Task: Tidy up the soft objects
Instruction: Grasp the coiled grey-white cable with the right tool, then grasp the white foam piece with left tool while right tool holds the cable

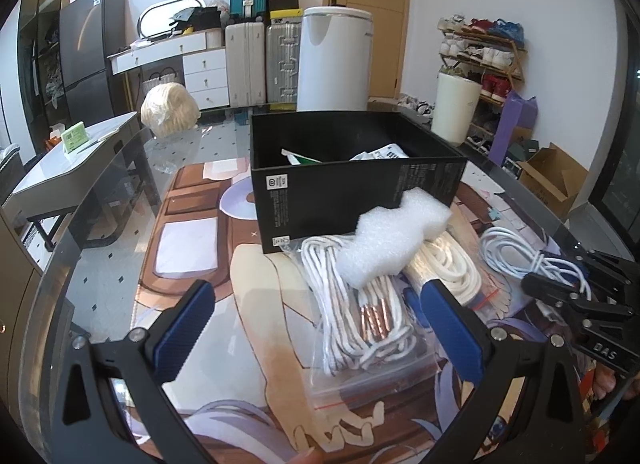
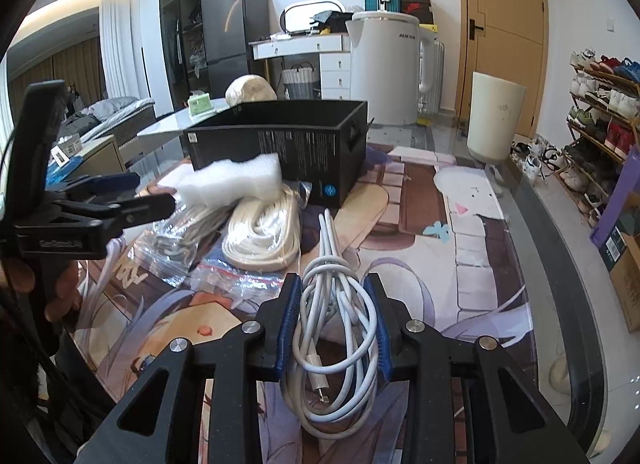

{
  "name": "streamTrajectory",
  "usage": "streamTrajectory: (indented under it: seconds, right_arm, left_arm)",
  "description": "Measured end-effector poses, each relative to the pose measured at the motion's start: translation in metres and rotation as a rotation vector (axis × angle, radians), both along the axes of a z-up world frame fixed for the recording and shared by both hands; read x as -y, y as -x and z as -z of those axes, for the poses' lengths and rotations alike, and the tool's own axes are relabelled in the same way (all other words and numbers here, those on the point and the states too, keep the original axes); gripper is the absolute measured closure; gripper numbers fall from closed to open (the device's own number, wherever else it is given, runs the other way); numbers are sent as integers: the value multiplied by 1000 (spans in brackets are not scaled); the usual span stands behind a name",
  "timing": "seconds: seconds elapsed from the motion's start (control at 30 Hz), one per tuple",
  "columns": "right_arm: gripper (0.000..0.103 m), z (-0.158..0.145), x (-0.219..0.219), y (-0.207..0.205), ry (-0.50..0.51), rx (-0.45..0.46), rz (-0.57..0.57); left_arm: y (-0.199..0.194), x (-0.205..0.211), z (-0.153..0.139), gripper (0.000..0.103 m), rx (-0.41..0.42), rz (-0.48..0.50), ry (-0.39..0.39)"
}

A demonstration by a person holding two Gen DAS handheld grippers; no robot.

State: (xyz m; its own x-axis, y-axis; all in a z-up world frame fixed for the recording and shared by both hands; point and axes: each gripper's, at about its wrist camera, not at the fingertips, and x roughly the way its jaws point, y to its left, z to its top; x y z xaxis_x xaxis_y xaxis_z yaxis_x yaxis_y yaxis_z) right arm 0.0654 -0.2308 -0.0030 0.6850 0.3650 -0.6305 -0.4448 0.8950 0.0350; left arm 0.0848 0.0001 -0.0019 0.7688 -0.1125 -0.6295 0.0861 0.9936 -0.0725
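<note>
While the right hand-held gripper point(image 2: 334, 324) clamps the coiled white cable point(image 2: 336, 328) at the tabletop's point(image 2: 492, 264) near edge, the left hand-held gripper point(image 1: 316, 328) is spread wide over bagged white cords point(image 1: 356, 312). Foam block point(image 1: 394, 240) lies atop them, against the black box point(image 1: 352, 168).

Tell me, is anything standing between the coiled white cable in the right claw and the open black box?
The right claw is shut on the white cable. Toward the black box lie the bagged cream cord and white foam piece, left of a straight line; lifted over, nothing visible blocks it.
</note>
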Motion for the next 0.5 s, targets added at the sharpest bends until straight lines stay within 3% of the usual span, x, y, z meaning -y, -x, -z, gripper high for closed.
streamTrajectory:
  seconds: [0.2, 0.5]
  right_arm:
    - [71, -6, 5, 1, -36, 22, 1]
    - [71, -13, 10, 4, -69, 58, 4]
  left_arm:
    - [-14, 3, 1, 0, -32, 5, -19]
    - [-33, 21, 0, 1, -83, 105, -72]
